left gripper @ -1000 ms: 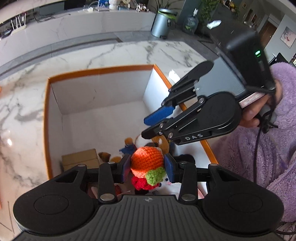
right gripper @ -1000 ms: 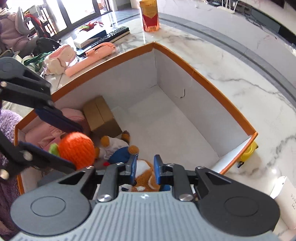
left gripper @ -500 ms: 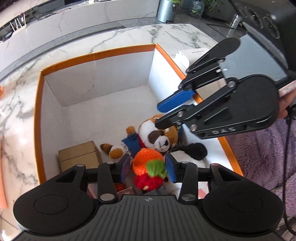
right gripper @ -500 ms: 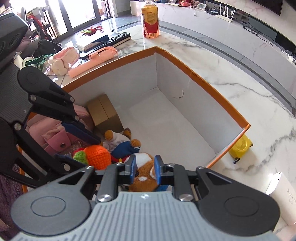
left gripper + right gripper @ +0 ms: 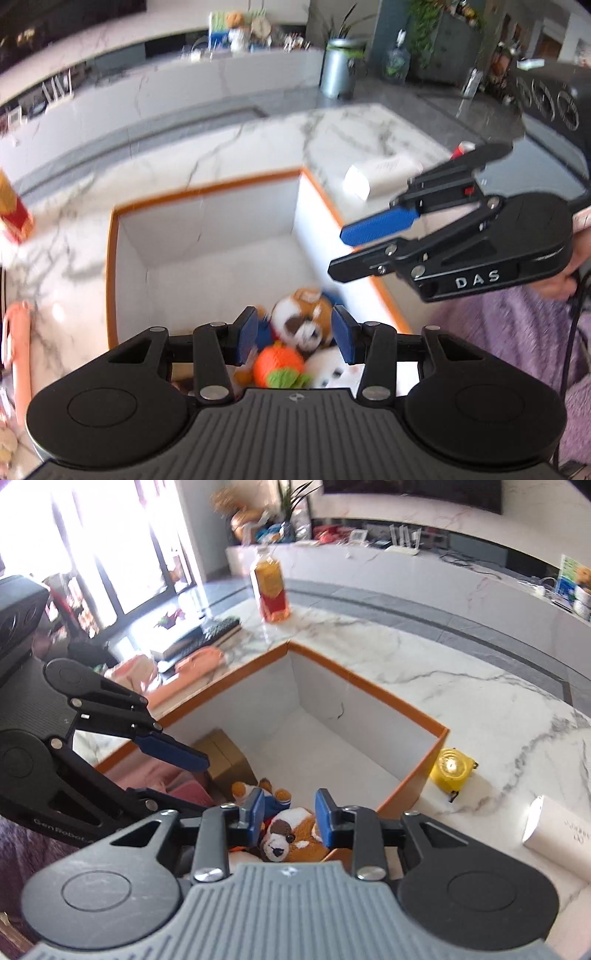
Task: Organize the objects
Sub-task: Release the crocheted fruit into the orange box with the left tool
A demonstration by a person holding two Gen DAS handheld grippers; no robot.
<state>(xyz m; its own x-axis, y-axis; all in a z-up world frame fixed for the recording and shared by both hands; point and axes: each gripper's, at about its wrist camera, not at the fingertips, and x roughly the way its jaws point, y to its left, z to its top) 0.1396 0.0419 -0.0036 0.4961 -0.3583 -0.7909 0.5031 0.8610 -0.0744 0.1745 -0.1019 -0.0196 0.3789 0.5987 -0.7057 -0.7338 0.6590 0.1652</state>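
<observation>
Orange knitted toy (image 5: 279, 363) lies in the orange-rimmed box (image 5: 207, 190), below and between the left gripper (image 5: 293, 334) fingers, untouched, beside a red-panda plush (image 5: 304, 317). Left gripper jaws have just been opening and stand apart, empty. Right gripper (image 5: 290, 816) above the plush (image 5: 291, 834), jaws also just opening, nothing gripped; yellow tape measure (image 5: 452, 768) on the marble desk (image 5: 461, 686) to its right, outside the box.

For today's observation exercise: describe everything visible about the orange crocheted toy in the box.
The orange crocheted toy is a round yarn ball, bright orange, with a green knitted patch at its lower edge. It lies inside the orange-rimmed white box, close below the red panda plush, apparently touching it. No gripper pad presses on it. The picture is blurred.
</observation>
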